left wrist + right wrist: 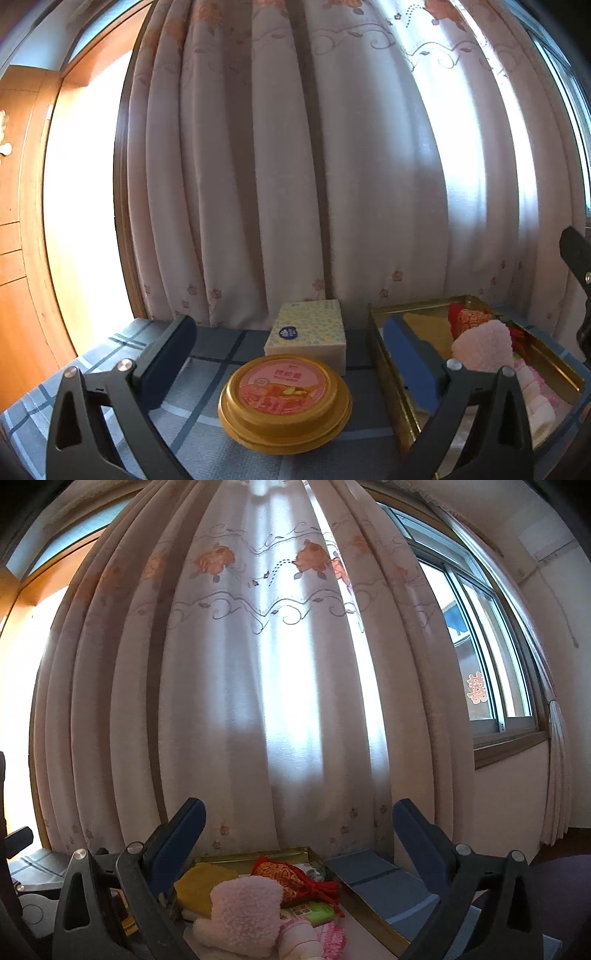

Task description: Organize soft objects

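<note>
Soft goods fill a gold tray (295, 850) on the plaid-covered table (207, 417): a pink fleece mitten (245, 912) lies nearest the right gripper (297, 843), directly ahead and below its spread, empty jaws, beside a yellow cloth (201, 884) and a red pouch (286, 878). The left gripper (291, 358), likewise wide open and holding nothing, faces a lidded round tub (284, 398) and a tissue pack (308, 332), the tray off to its right. The right hand appears better placed for the mitten

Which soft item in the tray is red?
The drawstring pouch with the orange pattern, toward the back of the gold tray; the mitten is pink.
</note>
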A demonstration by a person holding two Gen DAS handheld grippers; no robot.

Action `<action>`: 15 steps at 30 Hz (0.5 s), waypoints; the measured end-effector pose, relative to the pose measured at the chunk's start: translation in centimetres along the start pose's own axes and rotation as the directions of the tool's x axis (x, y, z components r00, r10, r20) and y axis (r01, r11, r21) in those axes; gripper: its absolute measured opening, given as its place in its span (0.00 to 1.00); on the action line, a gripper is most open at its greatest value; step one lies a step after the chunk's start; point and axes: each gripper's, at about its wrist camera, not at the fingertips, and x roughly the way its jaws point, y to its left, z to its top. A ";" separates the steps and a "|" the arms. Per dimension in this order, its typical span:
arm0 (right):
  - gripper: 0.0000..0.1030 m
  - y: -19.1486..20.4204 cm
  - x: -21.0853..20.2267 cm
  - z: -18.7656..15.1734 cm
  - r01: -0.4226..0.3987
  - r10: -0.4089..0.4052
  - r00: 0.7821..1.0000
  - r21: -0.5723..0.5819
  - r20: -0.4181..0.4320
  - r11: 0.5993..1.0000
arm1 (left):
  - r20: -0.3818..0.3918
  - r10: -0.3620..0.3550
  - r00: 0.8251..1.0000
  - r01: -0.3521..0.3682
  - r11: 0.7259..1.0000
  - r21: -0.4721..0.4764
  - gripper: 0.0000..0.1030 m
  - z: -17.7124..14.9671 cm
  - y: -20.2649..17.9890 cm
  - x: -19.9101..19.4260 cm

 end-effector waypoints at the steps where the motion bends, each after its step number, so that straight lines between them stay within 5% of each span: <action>1: 0.99 -0.1 0.0 0.0 0.002 -0.002 1.000 0.003 0.001 1.000 | -0.002 0.001 1.000 -0.001 1.000 0.000 1.00 0.0 0.0 0.0; 15: 0.99 -0.5 -0.3 0.1 0.000 -0.001 1.000 0.023 0.021 1.000 | -0.022 -0.016 1.000 0.016 1.000 -0.003 1.00 -0.2 -0.3 -0.1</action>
